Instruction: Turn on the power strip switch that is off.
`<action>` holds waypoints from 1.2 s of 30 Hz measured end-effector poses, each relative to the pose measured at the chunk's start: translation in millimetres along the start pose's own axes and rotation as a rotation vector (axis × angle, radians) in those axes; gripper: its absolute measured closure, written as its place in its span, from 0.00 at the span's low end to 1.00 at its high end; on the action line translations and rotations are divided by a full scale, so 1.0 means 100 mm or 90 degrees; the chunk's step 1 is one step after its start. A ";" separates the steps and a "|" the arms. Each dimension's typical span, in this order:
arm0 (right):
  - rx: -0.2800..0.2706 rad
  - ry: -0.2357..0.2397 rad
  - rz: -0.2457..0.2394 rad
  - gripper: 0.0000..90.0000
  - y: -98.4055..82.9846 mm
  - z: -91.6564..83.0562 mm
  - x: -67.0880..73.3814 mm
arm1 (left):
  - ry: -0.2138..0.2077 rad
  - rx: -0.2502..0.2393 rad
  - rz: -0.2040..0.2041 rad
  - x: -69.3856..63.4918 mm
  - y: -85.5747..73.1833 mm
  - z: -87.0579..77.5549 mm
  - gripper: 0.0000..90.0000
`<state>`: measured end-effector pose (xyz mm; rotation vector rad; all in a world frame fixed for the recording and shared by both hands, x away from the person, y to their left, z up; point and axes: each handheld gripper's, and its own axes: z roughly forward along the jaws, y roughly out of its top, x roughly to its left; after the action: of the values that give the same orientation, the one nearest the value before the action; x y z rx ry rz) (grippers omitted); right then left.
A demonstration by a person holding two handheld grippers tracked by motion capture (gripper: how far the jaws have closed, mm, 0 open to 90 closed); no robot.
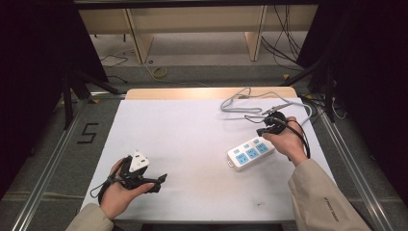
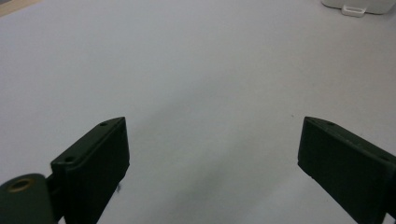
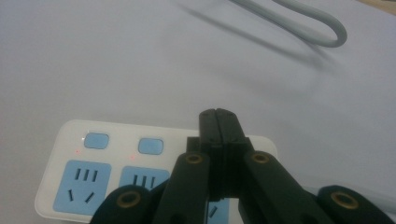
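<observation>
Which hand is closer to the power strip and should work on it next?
Probably the right. The right gripper hangs at the power strip, its fingers shut above the switches. The left gripper is open, far across the table.

White table cover (image 1: pixel 192 130), wooden bench legs (image 1: pixel 137 41)

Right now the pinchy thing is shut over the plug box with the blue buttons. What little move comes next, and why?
Probably ease the shut right gripper down onto the third blue button beneath it on the power strip. Its jaws are pressed together like a poking tip and hover over that end of the strip. Two small red lights glow beside the two buttons in sight, so those look done. That's my guess.
</observation>
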<state>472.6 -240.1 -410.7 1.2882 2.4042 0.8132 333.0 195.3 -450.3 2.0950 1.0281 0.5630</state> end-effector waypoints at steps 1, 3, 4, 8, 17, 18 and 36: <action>0.000 -0.001 -0.001 1.00 0.00 0.00 0.00 | 0.000 0.000 0.000 0.00 0.00 0.00 0.10; 0.000 -0.002 0.000 1.00 0.01 0.00 0.00 | 0.000 0.000 0.000 0.00 0.00 0.00 0.10; 0.000 -0.002 0.000 1.00 0.01 0.00 -0.01 | 0.000 -0.001 0.000 0.00 0.00 0.00 0.10; 0.004 -0.002 -0.001 1.00 0.01 0.02 -0.02 | 0.000 0.000 0.000 0.00 0.00 0.00 0.10; 0.016 0.001 0.001 1.00 0.02 0.07 -0.02 | 0.000 0.000 0.000 0.00 0.00 0.00 0.10; 0.017 0.003 0.000 1.00 0.01 0.08 -0.02 | 0.000 -0.002 0.000 0.00 0.00 0.00 0.10; 0.040 0.004 0.000 1.00 0.02 0.17 -0.02 | -0.001 -0.002 0.000 0.00 0.00 0.00 0.10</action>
<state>483.5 -234.7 -423.5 1.3114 2.4518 0.7488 333.0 195.2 -450.4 2.0932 1.0260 0.5631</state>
